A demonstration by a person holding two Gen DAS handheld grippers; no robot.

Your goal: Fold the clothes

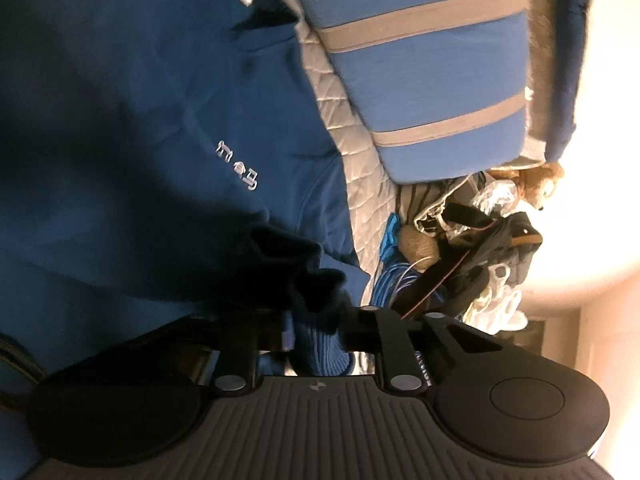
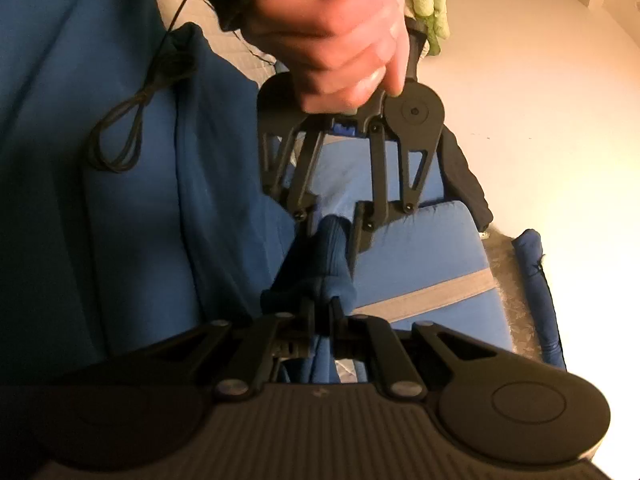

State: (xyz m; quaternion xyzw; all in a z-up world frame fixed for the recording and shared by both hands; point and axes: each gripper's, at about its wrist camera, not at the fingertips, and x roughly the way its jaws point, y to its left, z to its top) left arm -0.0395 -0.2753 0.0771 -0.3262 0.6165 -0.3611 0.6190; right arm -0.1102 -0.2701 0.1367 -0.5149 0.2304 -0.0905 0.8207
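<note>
A dark blue sweatshirt [image 1: 140,100] with small white lettering [image 1: 238,164] fills the left of the left wrist view. Its ribbed cuff [image 1: 320,356] sits pinched between the jaws of my left gripper [image 1: 316,320]. The right wrist view shows the same cuff [image 2: 320,264] as a short blue roll stretched between both tools. My right gripper [image 2: 322,308] is shut on its near end. My left gripper [image 2: 334,228], held by a bare hand [image 2: 332,40], clamps the far end. The rest of the sweatshirt [image 2: 140,220] lies to the left.
A folded blue piece with grey stripes [image 1: 432,80] [image 2: 420,248] lies on the quilted cover [image 1: 352,148]. A looped black cord [image 2: 132,128] rests on the blue cloth. A plush toy [image 1: 536,184] and a pile of bags [image 1: 460,248] sit beyond. Pale floor [image 2: 540,120] is at the right.
</note>
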